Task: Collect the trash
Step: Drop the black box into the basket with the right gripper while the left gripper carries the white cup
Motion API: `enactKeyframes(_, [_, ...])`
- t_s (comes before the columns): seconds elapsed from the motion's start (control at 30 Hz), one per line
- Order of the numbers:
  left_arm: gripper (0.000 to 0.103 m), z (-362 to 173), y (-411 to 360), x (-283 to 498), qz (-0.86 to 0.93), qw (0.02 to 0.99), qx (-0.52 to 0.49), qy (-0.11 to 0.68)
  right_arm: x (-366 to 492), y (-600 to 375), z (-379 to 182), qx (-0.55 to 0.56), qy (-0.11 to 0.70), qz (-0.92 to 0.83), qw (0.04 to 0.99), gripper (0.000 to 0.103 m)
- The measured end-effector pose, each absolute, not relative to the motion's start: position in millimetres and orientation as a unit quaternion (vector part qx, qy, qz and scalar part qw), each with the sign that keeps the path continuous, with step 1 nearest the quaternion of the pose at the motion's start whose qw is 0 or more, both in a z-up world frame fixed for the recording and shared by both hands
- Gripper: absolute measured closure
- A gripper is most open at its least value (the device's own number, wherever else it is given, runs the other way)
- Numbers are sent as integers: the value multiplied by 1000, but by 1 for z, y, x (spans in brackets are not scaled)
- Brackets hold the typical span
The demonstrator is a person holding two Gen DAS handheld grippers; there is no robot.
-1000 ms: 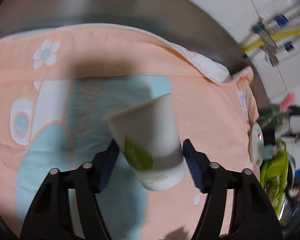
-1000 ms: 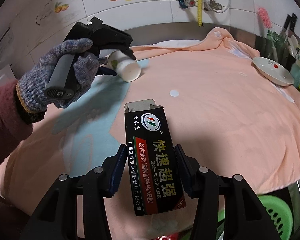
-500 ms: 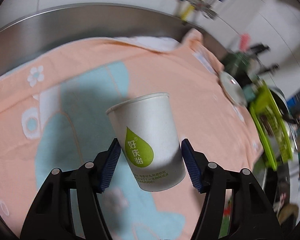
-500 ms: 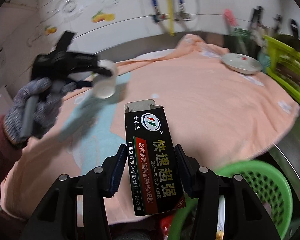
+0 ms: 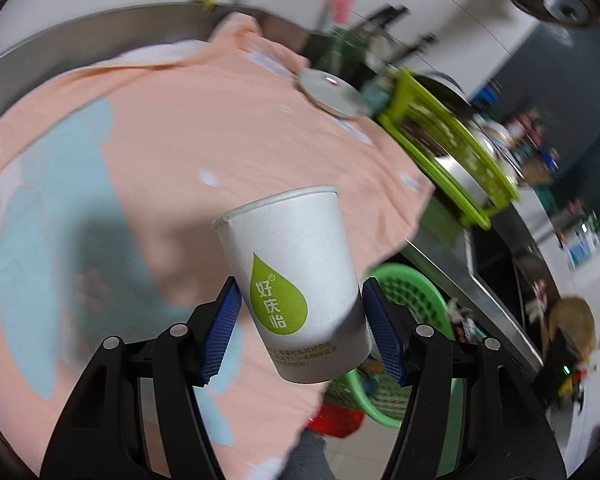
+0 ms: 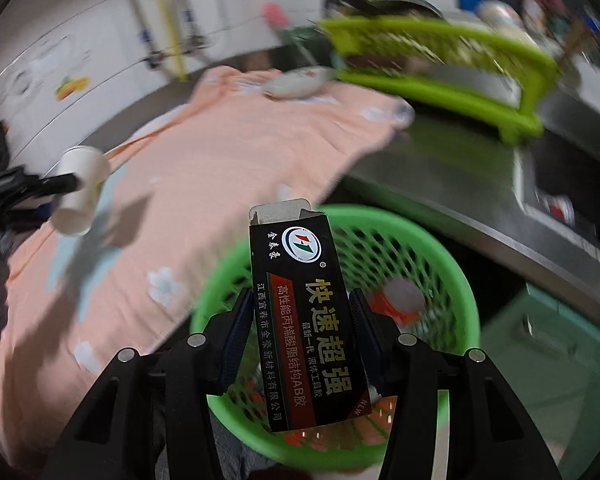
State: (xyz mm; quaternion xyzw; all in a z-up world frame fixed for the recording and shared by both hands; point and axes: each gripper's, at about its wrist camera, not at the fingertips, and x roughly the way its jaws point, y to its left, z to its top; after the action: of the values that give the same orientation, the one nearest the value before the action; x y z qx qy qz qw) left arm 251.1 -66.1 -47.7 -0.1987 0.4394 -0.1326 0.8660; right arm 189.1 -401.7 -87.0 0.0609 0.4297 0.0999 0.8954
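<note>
Both hands have swung away from the middle of the counter toward its edge: a second ago the right wrist view showed mostly towel, and now the round green plastic mesh basket fills the space behind the tall black cardboard glue box. The right gripper clamps that box between its blue pads, directly above the basket's mouth. The left gripper grips the white paper cup with a green drop logo by its lower body, and the basket's rim has only now come into its view, low and to the right. Judging by this, the box is ready to drop, while the cup still hangs over the towel's edge.

The surface is a steel counter draped with a peach towel patterned in pale blue; a white dish and a lime-green rack sit at its far side, below a white tiled wall with pipes.
</note>
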Motion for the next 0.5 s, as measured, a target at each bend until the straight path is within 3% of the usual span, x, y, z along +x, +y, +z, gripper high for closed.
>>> enactKeyframes(0.5, [42,-60,-161,233,-207,847,-137,470,179,-430,-130,110,458,64,880,55])
